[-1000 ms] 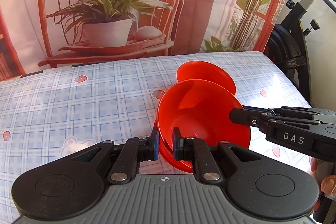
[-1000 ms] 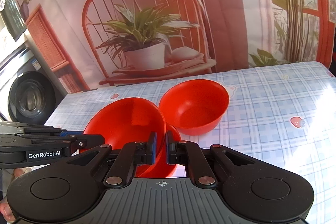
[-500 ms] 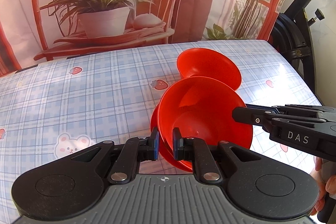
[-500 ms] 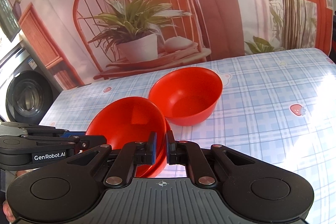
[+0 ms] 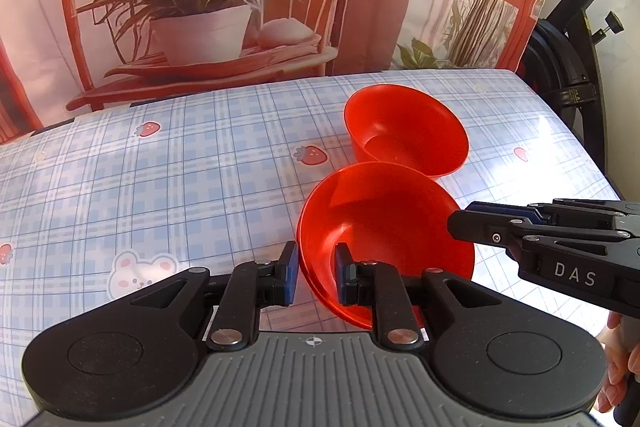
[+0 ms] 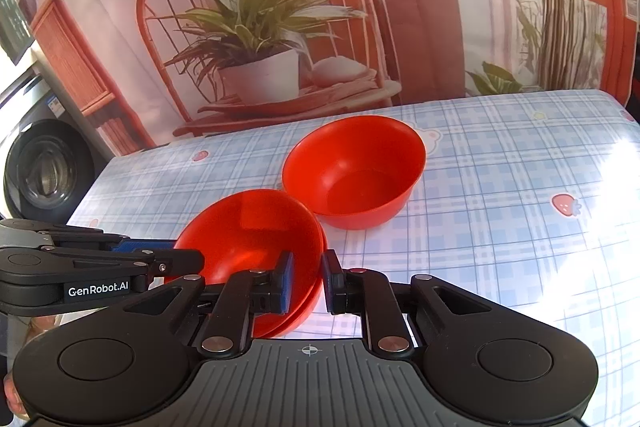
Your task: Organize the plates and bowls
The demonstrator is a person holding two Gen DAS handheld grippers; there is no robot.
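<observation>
The near bowl [image 5: 384, 223] looks like smooth red plastic, thin enough at its rim to glow slightly translucent; the far bowl [image 6: 354, 173], toward the tabletop's back edge, has the same glossy moulded finish; the tablecloth [image 5: 160, 179] reads as a slick printed vinyl or oilcloth, shining white near the tabletop's right edge; the left gripper [image 5: 314, 275] has matt black plastic links, bright metal pivot pins, blue pads that may be rubber, and a ribbed grey base; the right gripper [image 6: 306, 281] is built alike; the backdrop [image 6: 420, 7] seems a printed fabric, softly creased and matt.
</observation>
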